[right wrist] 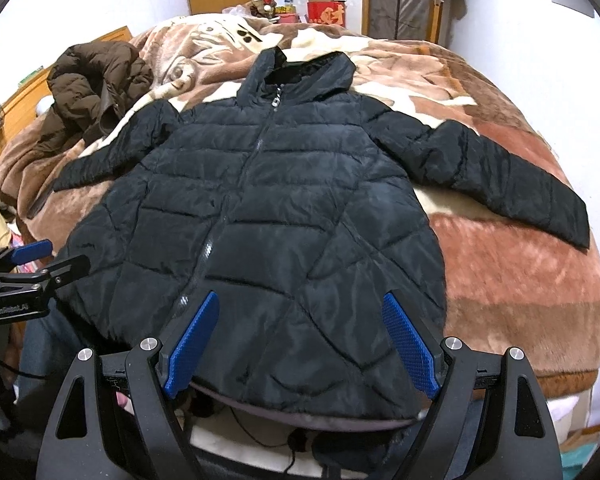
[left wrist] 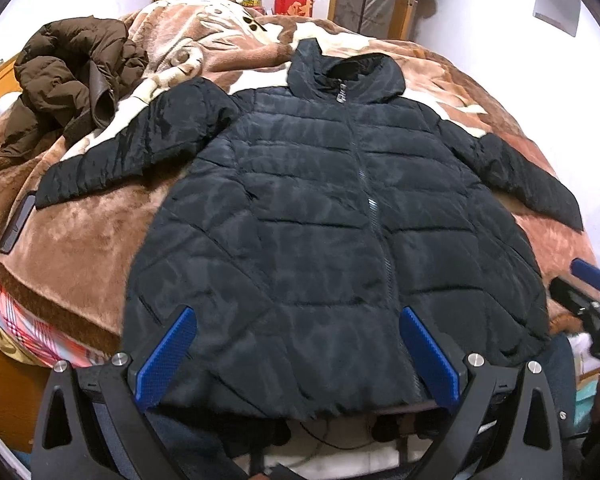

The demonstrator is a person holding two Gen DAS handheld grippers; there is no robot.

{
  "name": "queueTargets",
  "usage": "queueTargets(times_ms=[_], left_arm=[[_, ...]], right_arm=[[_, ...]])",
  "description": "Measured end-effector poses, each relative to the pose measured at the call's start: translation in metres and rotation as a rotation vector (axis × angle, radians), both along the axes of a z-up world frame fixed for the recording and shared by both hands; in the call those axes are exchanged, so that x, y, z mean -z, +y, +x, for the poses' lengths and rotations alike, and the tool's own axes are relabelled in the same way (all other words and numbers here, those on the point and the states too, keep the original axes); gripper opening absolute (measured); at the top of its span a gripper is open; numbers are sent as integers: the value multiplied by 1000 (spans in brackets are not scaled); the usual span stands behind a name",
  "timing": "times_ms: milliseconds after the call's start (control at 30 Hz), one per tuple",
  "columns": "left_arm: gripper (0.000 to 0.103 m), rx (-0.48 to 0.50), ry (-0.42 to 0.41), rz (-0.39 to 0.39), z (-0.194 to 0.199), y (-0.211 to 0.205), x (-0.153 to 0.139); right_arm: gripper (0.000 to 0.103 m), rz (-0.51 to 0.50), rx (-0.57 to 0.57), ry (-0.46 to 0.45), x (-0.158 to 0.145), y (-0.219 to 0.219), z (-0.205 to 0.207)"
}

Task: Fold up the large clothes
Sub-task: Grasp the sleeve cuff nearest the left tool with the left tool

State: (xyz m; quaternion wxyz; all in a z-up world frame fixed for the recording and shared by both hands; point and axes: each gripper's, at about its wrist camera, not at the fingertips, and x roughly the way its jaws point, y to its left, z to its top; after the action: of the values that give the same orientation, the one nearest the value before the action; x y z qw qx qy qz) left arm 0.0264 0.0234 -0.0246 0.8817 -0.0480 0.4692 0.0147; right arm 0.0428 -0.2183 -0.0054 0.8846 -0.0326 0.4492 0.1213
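Observation:
A dark navy quilted hooded jacket [left wrist: 320, 200] lies flat, front up and zipped, on the bed, sleeves spread to both sides and hood at the far end. It also shows in the right wrist view [right wrist: 268, 208]. My left gripper [left wrist: 298, 322] is open and empty above the jacket's near hem, left of the zip. My right gripper [right wrist: 302, 306] is open and empty above the hem's right part. Each gripper shows at the edge of the other's view: the right one [left wrist: 592, 280], the left one [right wrist: 36, 260].
A brown plush blanket [left wrist: 80, 240] covers the bed. A crumpled brown down coat [left wrist: 72, 80] lies at the far left. A dark flat remote-like object [left wrist: 18, 224] lies by the left sleeve cuff. Boxes and a Santa hat stand behind the bed. Cables hang below the hem.

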Motion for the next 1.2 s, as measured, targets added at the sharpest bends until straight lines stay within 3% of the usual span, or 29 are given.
queueTargets(times_ms=[267, 533, 667, 800, 1067, 1200], left_arm=[[103, -113, -12, 9, 47, 58, 6], [103, -246, 3, -26, 98, 152, 25], [99, -326, 22, -53, 120, 202, 42], [99, -384, 30, -32, 138, 246, 63], [99, -588, 35, -115, 164, 330, 109], [99, -642, 18, -153, 174, 355, 127]], right_arm=[[84, -6, -30, 3, 3, 16, 47], [84, -68, -86, 15, 16, 46, 98], [84, -102, -99, 26, 28, 61, 123], [84, -131, -106, 36, 42, 72, 142], [84, -160, -92, 93, 70, 80, 170], [84, -171, -71, 120, 84, 77, 178]])
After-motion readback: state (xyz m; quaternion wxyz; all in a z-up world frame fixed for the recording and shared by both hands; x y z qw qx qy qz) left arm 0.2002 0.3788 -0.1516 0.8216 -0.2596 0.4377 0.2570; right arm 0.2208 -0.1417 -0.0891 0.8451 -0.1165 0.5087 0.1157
